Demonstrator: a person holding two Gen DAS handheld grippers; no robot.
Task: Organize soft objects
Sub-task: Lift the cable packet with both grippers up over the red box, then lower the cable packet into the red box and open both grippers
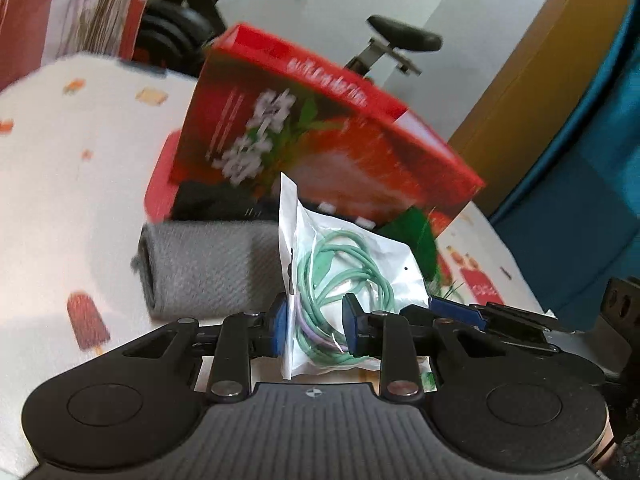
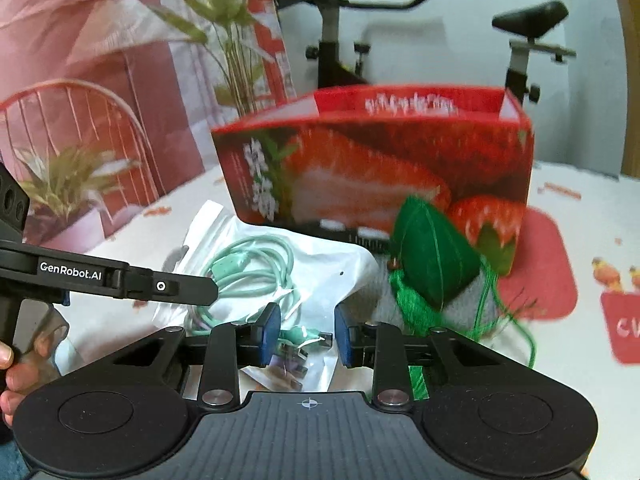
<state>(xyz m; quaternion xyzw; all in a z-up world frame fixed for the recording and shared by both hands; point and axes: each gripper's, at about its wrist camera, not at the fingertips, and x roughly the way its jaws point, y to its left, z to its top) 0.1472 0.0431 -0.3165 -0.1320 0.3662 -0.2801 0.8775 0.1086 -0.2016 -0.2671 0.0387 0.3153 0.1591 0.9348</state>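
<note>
**Both grippers at the cable bag, in front of the strawberry box**

Nearest the left wrist camera, the left gripper (image 1: pixel 314 326) has its blue pads on either side of a white plastic bag (image 1: pixel 352 264) holding a coiled green cable (image 1: pixel 340 272). The bag stands up between the fingers, and the pads look pressed against it, though the contact on the right pad is not fully clear. In the right wrist view, the right gripper (image 2: pixel 307 334) is partly open, its fingers straddling the bag's lower end (image 2: pixel 288 364) without visibly pinching it; the left gripper's finger (image 2: pixel 160 286) reaches in from the left over the bag.

Just behind the bag lies a rolled grey towel (image 1: pixel 208 264) on the white patterned tablecloth (image 1: pixel 60 200). A green pyramid-shaped pouch (image 2: pixel 434 256) with green cords sits on the towel, beside the bag. Behind these stands a red strawberry-printed box (image 2: pixel 376 160), open at the top, blurred in both views. Farther back is an exercise bike (image 2: pixel 532 24) and a potted plant (image 2: pixel 224 20).
</note>
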